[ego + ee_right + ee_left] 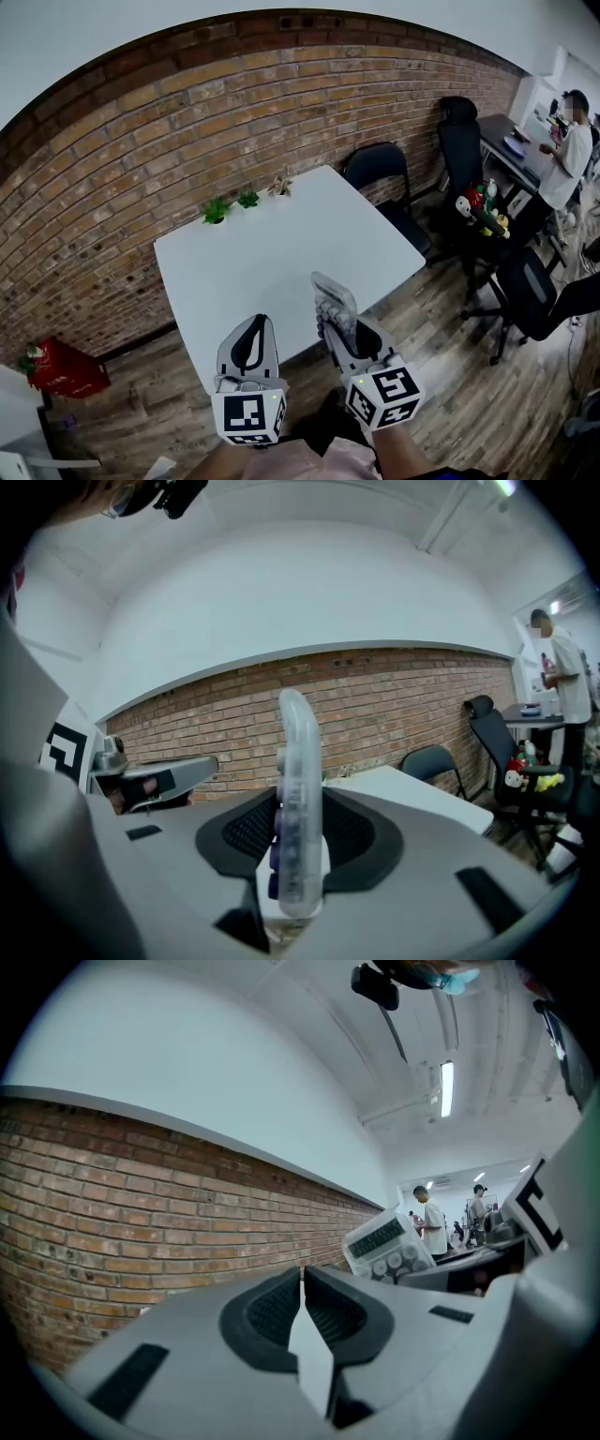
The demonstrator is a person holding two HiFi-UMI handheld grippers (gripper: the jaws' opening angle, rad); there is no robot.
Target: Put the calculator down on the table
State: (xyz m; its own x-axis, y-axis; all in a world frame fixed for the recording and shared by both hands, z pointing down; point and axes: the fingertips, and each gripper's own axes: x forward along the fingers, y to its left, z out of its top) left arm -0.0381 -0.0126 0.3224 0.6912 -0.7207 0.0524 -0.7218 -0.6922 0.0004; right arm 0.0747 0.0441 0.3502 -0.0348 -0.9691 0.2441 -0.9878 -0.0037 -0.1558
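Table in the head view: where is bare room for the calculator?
The table is bare from its near edge, by the right gripper holding the calculator, back to the small plants along the far edge. It is crowded only there.

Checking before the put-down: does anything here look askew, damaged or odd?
Nothing stands out. The calculator stands on edge, clamped in the right tool, by the white table's near edge; three small plants sit at its far edge.
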